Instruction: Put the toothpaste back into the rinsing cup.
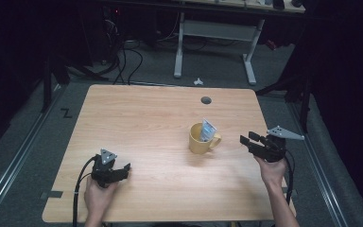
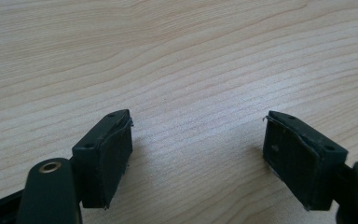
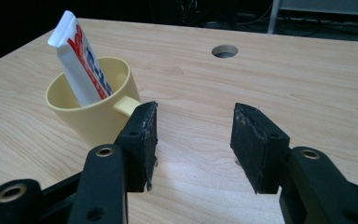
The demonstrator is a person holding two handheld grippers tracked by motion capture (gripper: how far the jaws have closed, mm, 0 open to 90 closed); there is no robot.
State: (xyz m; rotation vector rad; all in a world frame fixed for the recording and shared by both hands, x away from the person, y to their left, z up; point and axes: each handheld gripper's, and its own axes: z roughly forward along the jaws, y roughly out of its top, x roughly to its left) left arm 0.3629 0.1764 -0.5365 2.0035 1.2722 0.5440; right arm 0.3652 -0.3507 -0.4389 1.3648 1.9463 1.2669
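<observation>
The tube in the yellow mug bears red and blue lettering; too blurred to read

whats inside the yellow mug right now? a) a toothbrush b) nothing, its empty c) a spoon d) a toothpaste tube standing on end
d: a white tube with red and blue print stands tilted in the yellow mug, its flat crimped end sticking out above the rim; the high view shows it there too.
</observation>
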